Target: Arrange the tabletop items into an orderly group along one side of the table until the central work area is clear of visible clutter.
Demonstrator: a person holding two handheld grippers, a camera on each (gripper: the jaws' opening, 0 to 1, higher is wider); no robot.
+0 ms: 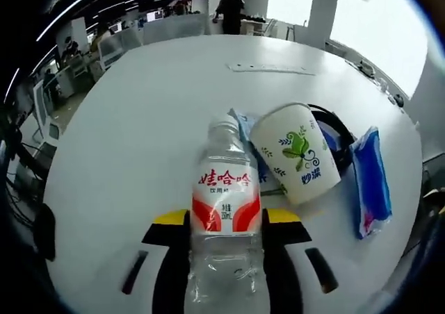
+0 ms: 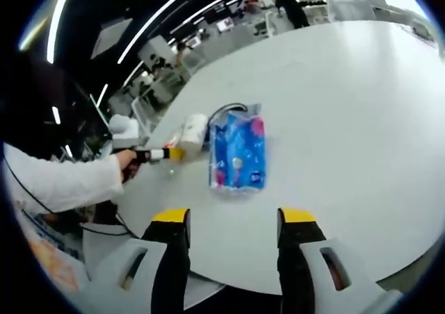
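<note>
- Clamping a clear water bottle (image 1: 224, 217) between its two yellow-tipped jaws, the left gripper (image 1: 226, 225) carries the bottle lying along the jaws, cap end pointing away; the jaws press the body just below the red-and-white label, a hold that looks meant to steer it toward the other items.
- Just beyond the bottle's cap and to its right lies a paper cup (image 1: 295, 153) tipped on its side, printed with a green leaf motif; the bottle's shoulder sits near it, and I cannot tell whether they touch.
- Behind the cup, a black cable (image 1: 338, 135) loops on the table, and a blue packet (image 1: 370, 182) lies further right, near the table (image 1: 139, 119) edge. A second blue wrapper peeks out between bottle and cup.
- These things already cluster along one side, so my judgement is that the bottle is being brought to join them; the tipped cup is what stands in its way.
- The right gripper (image 2: 233, 220) hovers with jaws spread apart and nothing between them, looking across the table edge.
- In its view the blue packet (image 2: 237, 154) lies ahead, the cup (image 2: 193, 135) beside it, and the left gripper (image 2: 165, 154) reaches in, held by the person's hand (image 2: 126, 162) in a white sleeve (image 2: 66, 183).
- The middle of the table looks bare apart from a flat panel (image 1: 270, 69) set into it.
- A person stands far beyond the table, among desks.
</note>
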